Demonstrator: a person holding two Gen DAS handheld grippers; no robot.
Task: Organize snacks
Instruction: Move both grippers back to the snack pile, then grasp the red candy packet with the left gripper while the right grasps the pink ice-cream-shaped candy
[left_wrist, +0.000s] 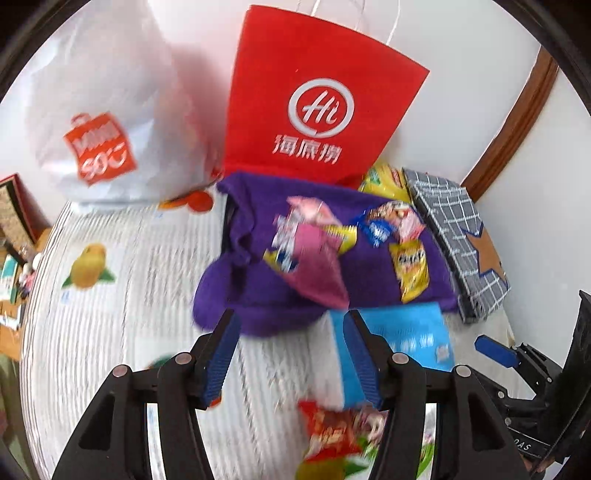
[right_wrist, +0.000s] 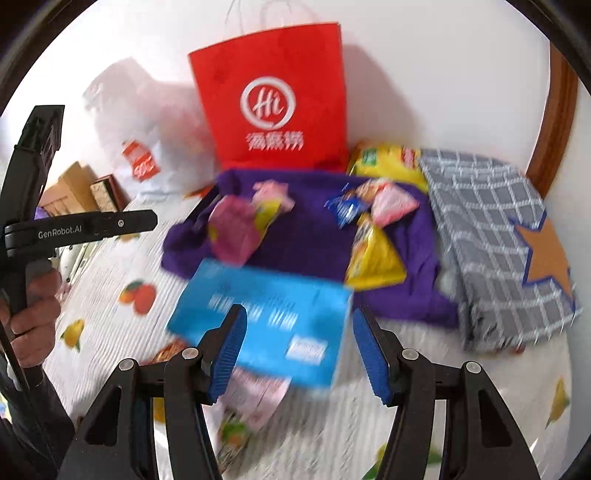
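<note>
Right now both your grippers hang released, holding nothing: the left gripper (left_wrist: 290, 352) and right gripper (right_wrist: 299, 349) each frame the blue box (right_wrist: 266, 317), likely sized up for a grasp. At six o'clock a red packet (left_wrist: 328, 435) crowds the bedspread (left_wrist: 110, 332). Beyond, at twelve, loose snack packets (right_wrist: 373, 254) rest on the purple cloth (right_wrist: 314, 236), fronting the red paper bag (right_wrist: 273, 99), probably their destination.
</note>
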